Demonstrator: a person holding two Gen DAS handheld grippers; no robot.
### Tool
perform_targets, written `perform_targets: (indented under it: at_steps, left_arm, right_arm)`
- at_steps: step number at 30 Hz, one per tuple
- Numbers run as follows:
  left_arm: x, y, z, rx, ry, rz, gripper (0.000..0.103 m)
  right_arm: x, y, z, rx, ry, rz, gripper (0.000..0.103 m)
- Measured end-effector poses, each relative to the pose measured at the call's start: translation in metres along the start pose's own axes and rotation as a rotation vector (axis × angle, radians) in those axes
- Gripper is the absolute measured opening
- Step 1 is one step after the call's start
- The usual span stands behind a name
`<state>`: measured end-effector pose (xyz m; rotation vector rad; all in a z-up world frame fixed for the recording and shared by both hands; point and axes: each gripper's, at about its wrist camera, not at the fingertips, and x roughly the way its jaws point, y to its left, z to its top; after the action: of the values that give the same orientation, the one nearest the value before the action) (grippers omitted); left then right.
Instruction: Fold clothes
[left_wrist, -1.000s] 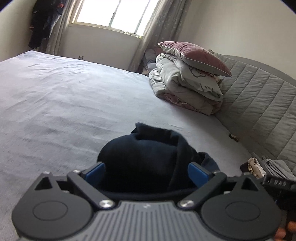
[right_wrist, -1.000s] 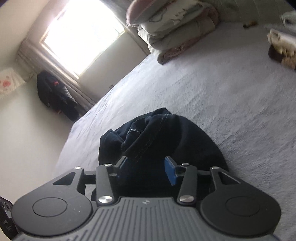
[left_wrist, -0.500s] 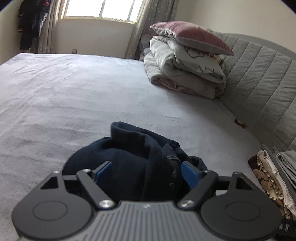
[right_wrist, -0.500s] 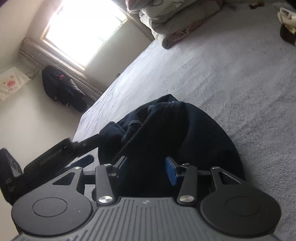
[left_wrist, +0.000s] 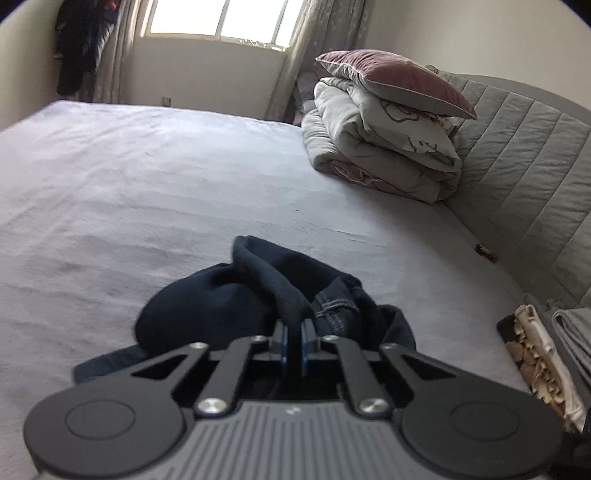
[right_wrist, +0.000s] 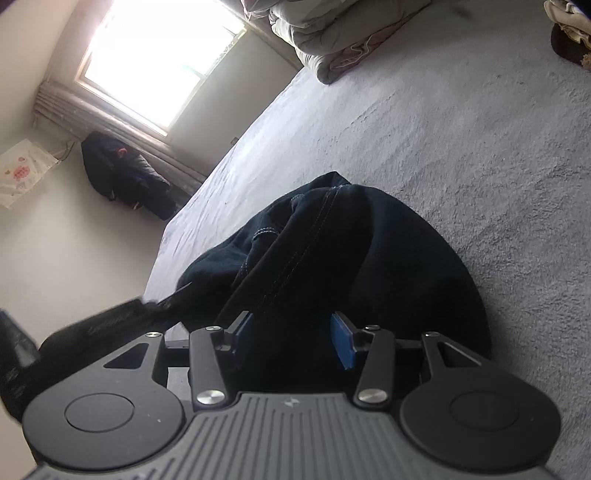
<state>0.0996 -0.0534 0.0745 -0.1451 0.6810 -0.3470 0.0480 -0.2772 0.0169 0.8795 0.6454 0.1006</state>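
Two hand-held grippers: left (left_wrist: 292, 341) clamped on dark garment (left_wrist: 229, 306) fold; right (right_wrist: 291, 338) half-open astride it.

The dark garment's (left_wrist: 207, 310) near edge was hidden behind the left gripper (left_wrist: 293, 341) body. The folded pile (left_wrist: 535, 354) at the right was cut off by the frame. In the right wrist view, the other gripper's arm (right_wrist: 110, 321) was blurred.

Both cameras ride low over the bed (left_wrist: 147, 177), close behind the crumpled dark jeans (left_wrist: 207, 314). The left one looks level toward the window (left_wrist: 221, 18); the right one, rolled sideways, shares the jeans (right_wrist: 388, 258), window (right_wrist: 155, 59) and folded duvet (right_wrist: 332, 37).
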Motion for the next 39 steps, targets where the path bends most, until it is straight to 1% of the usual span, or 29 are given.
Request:
perform_targets:
  at_steps: [4,10,18,24,27,32,34,35,39]
  left_arm:
    - [-0.022,0.008,-0.019,0.007,-0.022,-0.027,0.006]
    - [-0.045,0.015,-0.053,0.042,-0.047,-0.05,0.006]
    - [-0.06,0.021,-0.094,0.07,-0.079,-0.048,0.006]
    - [-0.068,0.028,-0.119,0.096,-0.082,-0.047,0.006]
    - [-0.069,0.034,-0.126,0.088,-0.078,-0.054,0.006]
    - [-0.071,0.048,-0.135,0.023,-0.07,-0.074,0.006]
    - [-0.072,0.049,-0.137,0.029,-0.07,-0.073,0.006]
    - [-0.073,0.049,-0.139,0.039,-0.071,-0.071,0.006]
    - [-0.076,0.057,-0.143,0.042,-0.072,-0.081,0.006]
  right_arm:
    - [-0.007,0.002,0.001,-0.01,-0.017,0.011,0.049]
    - [-0.014,0.001,0.004,-0.017,-0.037,0.02,0.05]
    - [-0.007,0.002,0.002,-0.028,-0.009,0.012,0.05]
    - [0.004,0.013,-0.006,-0.084,0.019,0.014,0.05]
    - [0.012,0.016,-0.012,-0.111,0.042,-0.001,0.05]
    - [0.017,0.017,-0.018,-0.146,0.068,-0.01,0.049]
    - [0.015,0.019,-0.021,-0.179,0.064,-0.001,0.034]
    - [0.014,0.02,-0.022,-0.196,0.06,0.005,0.012]
    - [0.011,0.02,-0.033,-0.233,0.064,0.032,0.007]
